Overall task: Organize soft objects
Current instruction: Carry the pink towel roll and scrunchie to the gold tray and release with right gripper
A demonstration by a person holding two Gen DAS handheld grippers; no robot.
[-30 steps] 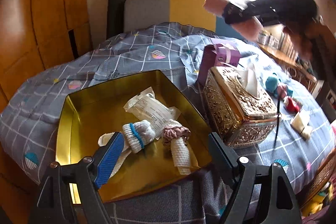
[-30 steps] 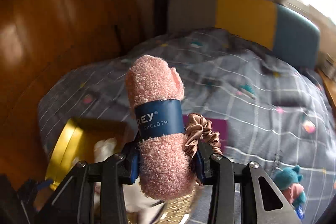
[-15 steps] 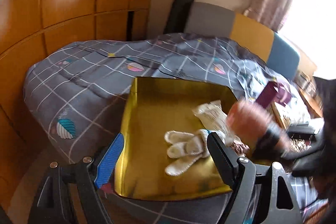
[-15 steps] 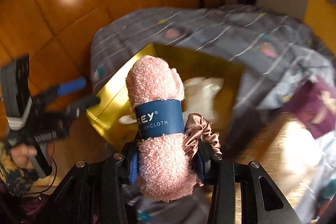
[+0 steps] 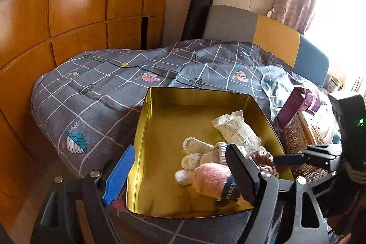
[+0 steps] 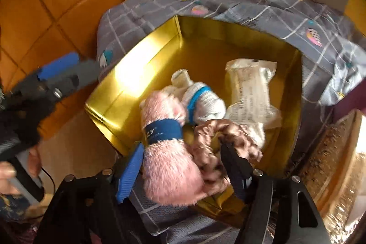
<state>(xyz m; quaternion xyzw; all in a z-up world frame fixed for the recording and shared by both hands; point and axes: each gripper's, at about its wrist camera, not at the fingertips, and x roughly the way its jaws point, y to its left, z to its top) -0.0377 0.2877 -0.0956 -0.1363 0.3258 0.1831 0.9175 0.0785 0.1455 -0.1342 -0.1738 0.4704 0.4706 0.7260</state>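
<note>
Two hand-held grippers: both in frame, over a gold tin on a bed.
Right hand-held gripper [image 6: 180, 166]: angled down at near edge of tin; jaws just opened wider, pads off the load on both sides; pink washcloth roll and scrunchie loose between the fingers, not clamped.
Left hand-held gripper [image 5: 178, 173]: jaws spread apart, nothing between them; hovered at near-left corner of tin; seen from right wrist view at left [image 6: 61, 74], a hand on its grip.
Pink washcloth roll [image 6: 167, 152]: fluffy, navy paper band round the middle; lay tilted across near part of tin, far end against rolled sock, near end over the tin's near rim. Also seen at [image 5: 212, 180].
Scrunchie [image 6: 226, 138]: satin, dusty pink-brown; just right of washcloth roll, touching it, draped around right finger tip.
Rolled sock [image 6: 203, 102]: white, blue stripe; inside tin, mid-floor, touching washcloth roll.
White knit piece [image 5: 194, 152]: cream, finger-like ends; beside sock, partly hidden.
Plastic packet [image 6: 251, 93]: clear wrapper, printed; inside tin, right of sock.
Gold tin [image 5: 173, 106]: open, square, shiny walls; left half of floor bare.
Bed cover [image 5: 103, 95]: grey, white grid, leaf prints; under tin.
Ornate gold box [image 6: 338, 164]: right of tin, near it.
Purple box [image 5: 299, 102]: behind ornate box.
Wardrobe [image 5: 68, 3]: orange wood panels, left of bed.
</note>
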